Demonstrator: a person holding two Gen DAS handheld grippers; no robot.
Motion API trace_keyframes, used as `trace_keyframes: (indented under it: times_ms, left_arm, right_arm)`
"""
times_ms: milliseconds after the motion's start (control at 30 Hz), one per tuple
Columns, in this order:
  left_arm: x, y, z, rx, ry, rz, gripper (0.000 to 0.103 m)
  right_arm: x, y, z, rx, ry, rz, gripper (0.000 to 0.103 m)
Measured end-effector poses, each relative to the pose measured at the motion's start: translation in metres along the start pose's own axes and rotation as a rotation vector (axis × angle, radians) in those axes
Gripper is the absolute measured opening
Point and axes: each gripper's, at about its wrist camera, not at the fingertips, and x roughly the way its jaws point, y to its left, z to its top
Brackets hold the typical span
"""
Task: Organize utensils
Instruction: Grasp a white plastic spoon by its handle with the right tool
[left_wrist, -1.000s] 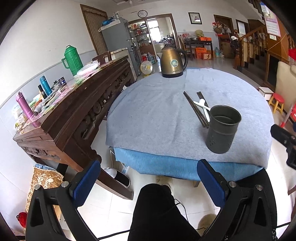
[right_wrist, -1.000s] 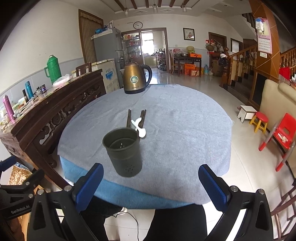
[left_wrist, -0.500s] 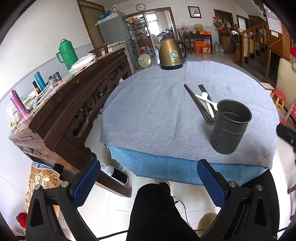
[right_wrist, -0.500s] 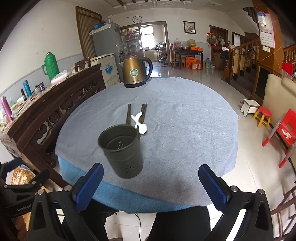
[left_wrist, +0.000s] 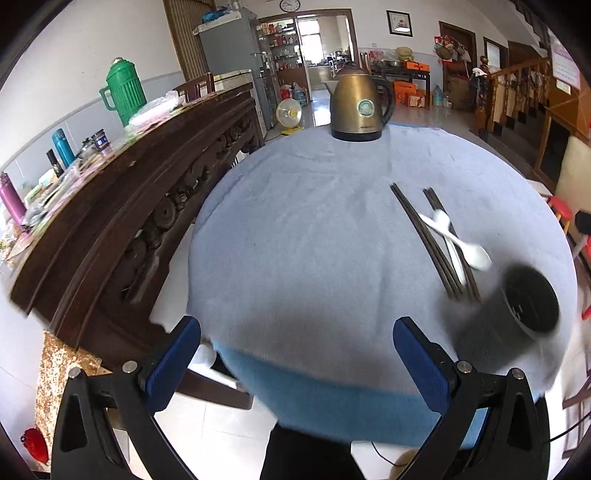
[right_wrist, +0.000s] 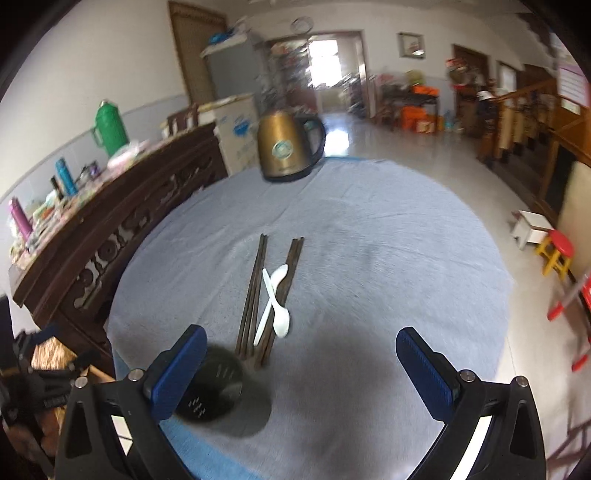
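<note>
While both my tongs are spread wide and gripping nothing, the dark utensil holder (right_wrist: 221, 395) stands on the grey-clothed surface (right_wrist: 369, 258) at its near edge. Left tongs (left_wrist: 295, 363) hang over that edge with the holder just off their right finger; it's blurred in that view. Right tongs (right_wrist: 295, 373) sit above the cloth, left finger (right_wrist: 173, 373) overlapping the holder in frame; contact I can't tell. Two pairs of dark chopsticks (right_wrist: 255, 299) lie just behind the holder, two white spoons (right_wrist: 277, 306) crossed on top of them. Brass kettle (right_wrist: 284, 147) is well behind the holder, at the far edge.
</note>
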Motion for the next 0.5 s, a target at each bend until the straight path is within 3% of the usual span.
trace_keyframes:
  times_ms: [133,200,233,300,367,433,500]
  left_arm:
    - [0.032,-0.001,0.023,-0.013,0.049,-0.047,0.103]
    - [0.048,-0.005,0.03,-0.015,0.079,-0.069,0.1]
    - [0.053,-0.006,0.032,-0.016,0.091,-0.078,0.093]
    - [0.067,-0.009,0.035,-0.015,0.128,-0.111,0.079]
    - [0.082,-0.012,0.037,-0.013,0.169,-0.137,0.063]
    - [0.095,-0.017,0.039,-0.007,0.203,-0.156,0.055]
    - [0.105,-0.022,0.043,0.005,0.224,-0.17,0.053]
  right_arm:
    - [0.061,-0.006,0.024,-0.007,0.099,0.105,0.095]
    - [0.093,-0.007,0.031,-0.006,0.162,0.16,0.081]
    - [0.112,-0.006,0.033,-0.008,0.199,0.186,0.077]
    - [0.147,-0.005,0.033,-0.001,0.269,0.226,0.06]
    - [0.181,-0.005,0.031,0.02,0.336,0.264,0.052]
    - [0.205,-0.003,0.027,0.022,0.38,0.283,0.051]
    - [0.22,0.004,0.02,-0.001,0.415,0.296,0.048]
